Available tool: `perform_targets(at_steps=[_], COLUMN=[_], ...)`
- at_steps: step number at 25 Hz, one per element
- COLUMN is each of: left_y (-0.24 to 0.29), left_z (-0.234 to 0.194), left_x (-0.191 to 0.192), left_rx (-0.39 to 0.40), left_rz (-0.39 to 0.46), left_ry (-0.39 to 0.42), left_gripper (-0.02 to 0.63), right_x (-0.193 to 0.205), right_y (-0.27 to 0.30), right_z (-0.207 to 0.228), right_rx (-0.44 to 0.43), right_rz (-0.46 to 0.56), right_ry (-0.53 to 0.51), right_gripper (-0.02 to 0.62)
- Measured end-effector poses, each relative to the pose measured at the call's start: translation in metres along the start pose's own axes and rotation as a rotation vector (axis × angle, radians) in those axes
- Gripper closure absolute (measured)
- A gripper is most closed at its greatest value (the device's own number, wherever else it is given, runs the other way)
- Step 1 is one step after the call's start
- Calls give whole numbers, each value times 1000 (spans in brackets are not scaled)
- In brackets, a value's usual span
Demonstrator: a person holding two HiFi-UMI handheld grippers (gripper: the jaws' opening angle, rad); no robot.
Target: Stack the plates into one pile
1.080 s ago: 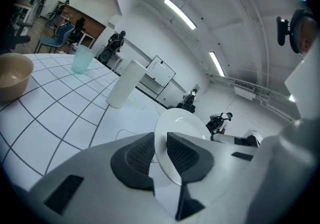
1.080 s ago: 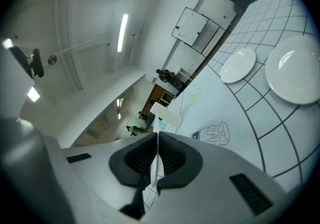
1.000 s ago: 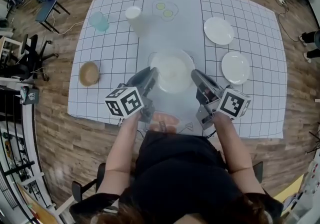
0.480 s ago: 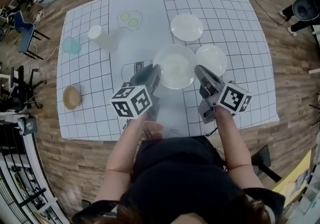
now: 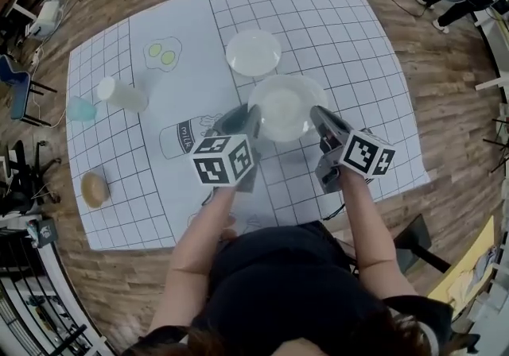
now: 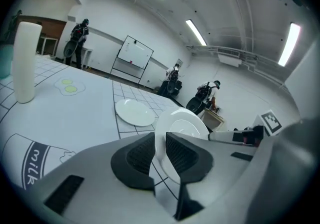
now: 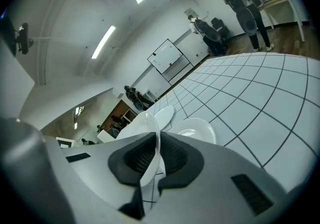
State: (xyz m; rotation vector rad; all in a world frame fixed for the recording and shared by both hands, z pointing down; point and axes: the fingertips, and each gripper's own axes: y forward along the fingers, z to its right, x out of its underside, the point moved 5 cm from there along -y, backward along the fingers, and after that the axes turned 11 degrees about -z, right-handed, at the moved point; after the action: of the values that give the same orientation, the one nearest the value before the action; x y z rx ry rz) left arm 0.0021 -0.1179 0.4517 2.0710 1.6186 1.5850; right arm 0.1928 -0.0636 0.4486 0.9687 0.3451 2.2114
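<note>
A large white plate point(image 5: 286, 106) hangs over the gridded mat point(image 5: 358, 36), gripped at opposite rims. My left gripper point(image 5: 248, 118) is shut on its left rim point(image 6: 161, 150). My right gripper point(image 5: 322, 118) has the right rim point(image 7: 150, 160) between its pads; its jaws have just been opening a little, but the pads still hold the rim. In the right gripper view a smaller white plate point(image 7: 197, 130) lies on the mat just under and beyond the held one; the head view hides it. A second small plate point(image 5: 253, 52) lies farther back, also seen in the left gripper view point(image 6: 135, 113).
On the mat's left stand a tall white cup point(image 5: 119, 94) and a teal cup point(image 5: 79, 110), with a brown bowl point(image 5: 95, 188) nearer me. Fried-egg point(image 5: 162, 52) and milk point(image 5: 181, 138) pictures are printed on the mat. People and chairs stand around the room's edges.
Both grippers have carried the large plate to the right across the mat, from its middle to over the nearer small plate, which the head view no longer shows.
</note>
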Motion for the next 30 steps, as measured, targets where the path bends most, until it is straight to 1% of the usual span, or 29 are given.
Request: perform_targets(at_steps=[8,13,15,17,20,22,24,25,26,28,30], left_y=[55,76,82,86,90,91,92,93,93,94,94], left_z=[23,28,28,28,28,27,26,25,24,22,22], left_x=[1,7,10,11,10,12,13,14,14,15,15], left_rx=[-98,-162,-195,-218,-218,-222,-242,-254,-264,-268,-256], left_rz=[-115,-196,-218,-233,-249,-257,-263,-265,-266,-267,-266], left_ry=[181,319,361,389,403,414,442,461,480,507,510], left_gripper=[518,509,506,505,505,505,506,547,558,558,557], right_x=[-10,-13,-13,-16,-14,-13,-13,-13,-13,-11,-10], right_y=[-3,1,3,5,9,10,11,12,12,14,15], right_z=[48,62,62,63,68,68,68,68,68,70,71], right_rx=[124,183,206,231,265,279,287,290,294,309,333], right_rz=[-52,-102,-122,-131,-148,-152,-152,-153,-155,-166,-173], right_ry=[-1,-25,-44,-61,-59,-63,-75,-80,-84,-95,-122], right_gripper=[546,545,544,541,537,535,532,531,529,528,524])
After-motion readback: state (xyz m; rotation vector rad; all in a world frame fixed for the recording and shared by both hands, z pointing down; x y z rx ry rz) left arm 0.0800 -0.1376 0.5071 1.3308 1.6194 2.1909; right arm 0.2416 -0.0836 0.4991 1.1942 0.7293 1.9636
